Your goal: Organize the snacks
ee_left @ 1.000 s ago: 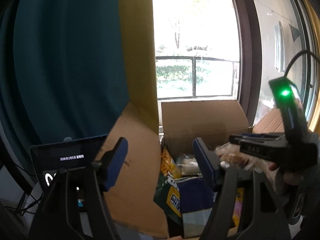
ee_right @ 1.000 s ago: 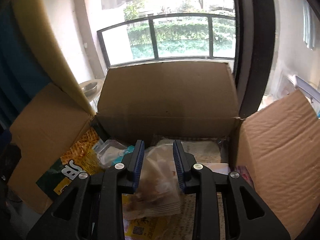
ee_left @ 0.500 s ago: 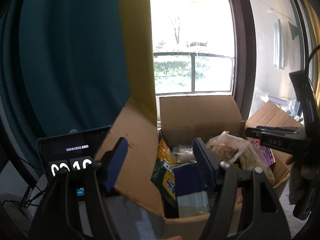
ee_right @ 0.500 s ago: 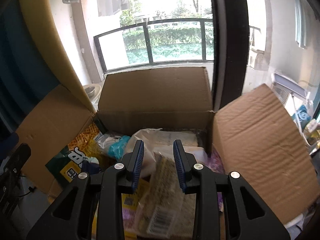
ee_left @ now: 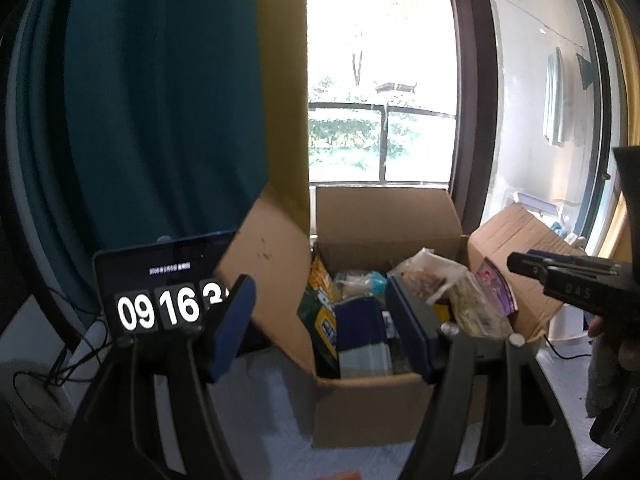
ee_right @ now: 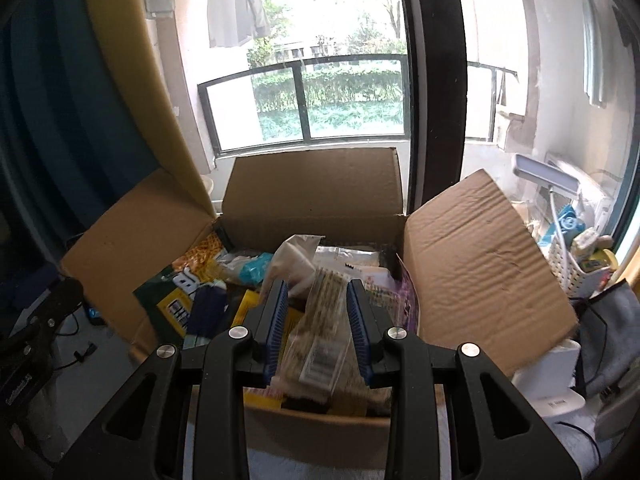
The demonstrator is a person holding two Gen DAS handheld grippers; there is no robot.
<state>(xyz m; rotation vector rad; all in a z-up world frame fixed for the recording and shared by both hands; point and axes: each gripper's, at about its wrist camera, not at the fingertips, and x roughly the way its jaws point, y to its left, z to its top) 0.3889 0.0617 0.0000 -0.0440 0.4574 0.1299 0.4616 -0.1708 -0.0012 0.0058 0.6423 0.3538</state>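
An open cardboard box (ee_right: 316, 188) holds several snack packs, among them a green and yellow bag (ee_right: 176, 292), a dark blue box (ee_left: 360, 320) and a purple packet (ee_right: 404, 296). My right gripper (ee_right: 316, 312) is shut on a clear bag of tan snacks (ee_right: 320, 344) with a barcode label, held above the box's near edge. My left gripper (ee_left: 320, 320) stands open in front of the box's left side, nothing between its blue pads (ee_left: 236, 320). The left wrist view shows the right gripper (ee_left: 520, 261) at the right, over the box's right flap (ee_left: 520, 240).
A tablet showing a clock (ee_left: 160, 292) stands left of the box, with cables (ee_left: 60, 360) on the floor beside it. A teal curtain (ee_left: 160, 100) and a yellow foam panel (ee_left: 280, 120) rise behind. A white basket (ee_right: 576, 264) of items sits to the right.
Both grippers have drawn back from the box, so more of it shows. The right gripper has lifted the clear bag up and out of the pile.
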